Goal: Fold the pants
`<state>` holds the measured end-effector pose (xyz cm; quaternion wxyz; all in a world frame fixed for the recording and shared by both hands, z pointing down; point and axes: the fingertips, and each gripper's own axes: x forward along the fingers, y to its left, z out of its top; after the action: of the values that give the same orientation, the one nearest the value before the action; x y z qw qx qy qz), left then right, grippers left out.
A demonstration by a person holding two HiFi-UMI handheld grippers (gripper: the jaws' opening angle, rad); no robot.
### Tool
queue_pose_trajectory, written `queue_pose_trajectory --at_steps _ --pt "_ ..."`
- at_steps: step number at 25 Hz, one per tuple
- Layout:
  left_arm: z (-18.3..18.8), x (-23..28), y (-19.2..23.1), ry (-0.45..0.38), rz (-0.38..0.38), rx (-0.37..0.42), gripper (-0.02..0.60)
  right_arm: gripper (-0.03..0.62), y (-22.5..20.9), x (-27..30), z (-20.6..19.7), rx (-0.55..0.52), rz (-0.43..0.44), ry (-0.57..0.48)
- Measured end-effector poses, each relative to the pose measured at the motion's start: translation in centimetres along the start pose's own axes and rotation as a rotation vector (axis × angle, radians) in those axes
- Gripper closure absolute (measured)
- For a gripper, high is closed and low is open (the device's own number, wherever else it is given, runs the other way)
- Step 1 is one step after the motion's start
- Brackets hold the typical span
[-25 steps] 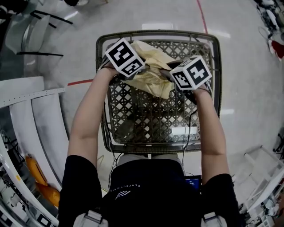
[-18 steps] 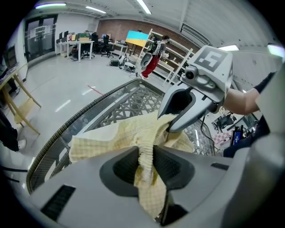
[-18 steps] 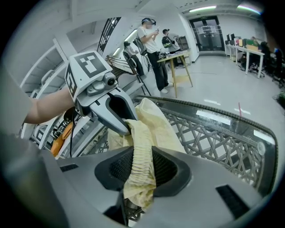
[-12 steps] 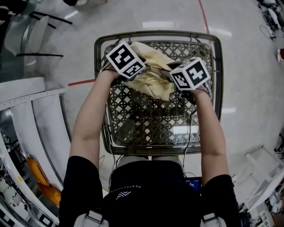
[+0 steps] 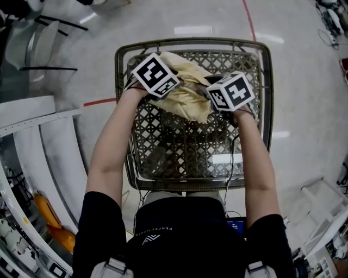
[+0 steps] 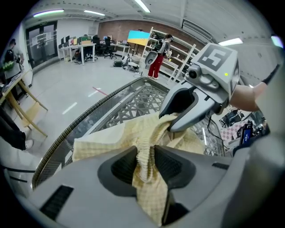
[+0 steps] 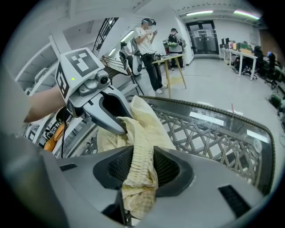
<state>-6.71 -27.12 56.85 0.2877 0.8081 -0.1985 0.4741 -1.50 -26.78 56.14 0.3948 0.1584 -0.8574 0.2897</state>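
Pants sit bunched and pinched in left gripper and right gripper, whose jaws have just been easing apart, seemingly to lay them on the lattice table.

Glossy grey floor, red line, white shelving, strip lights.

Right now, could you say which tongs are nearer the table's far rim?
The left tongs: in the head view they reach nearer the far rim than the right tongs. Both pairs' jaws have just been opening, pants between them.

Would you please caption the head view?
Left gripper and right gripper, jaws just opening, pinch pants over a lattice table.
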Motion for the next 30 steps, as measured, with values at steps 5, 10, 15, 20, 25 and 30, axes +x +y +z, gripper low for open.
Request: queue_pose_trajectory --at_steps 5,10,15,20,25,30 --pt "1.1 -1.5 1.1 -0.077 0.064 -0.013 0.436 0.438 -1.0 -1.2 1.1 -0.001 -0.067 -0.054" --pt "2.1 -3.4 1.9 -0.152 0.111 -0.04 0.437 0.439 -1.8 -2.8 2.1 -0.002 -0.129 -0.109" --pt "2.5 -4.7 2.5 -0.172 0.181 -0.019 0.44 0.439 -1.9 -4.3 2.9 -0.005 -0.157 -0.14" --pt "3.3 -6.4 2.0 -0.224 0.173 -0.044 0.487 0.454 -0.7 -5.2 2.9 -0.025 -0.14 -0.148" --pt "1.3 -5.8 -1.3 -0.106 0.062 0.051 0.532 0.517 1.5 -5.3 2.5 -0.06 -0.095 -0.152" --pt "-0.1 -4.7 -4.1 -0.053 -0.058 0.089 0.547 0.537 3.8 -5.3 1.8 -0.111 -0.012 -0.138"
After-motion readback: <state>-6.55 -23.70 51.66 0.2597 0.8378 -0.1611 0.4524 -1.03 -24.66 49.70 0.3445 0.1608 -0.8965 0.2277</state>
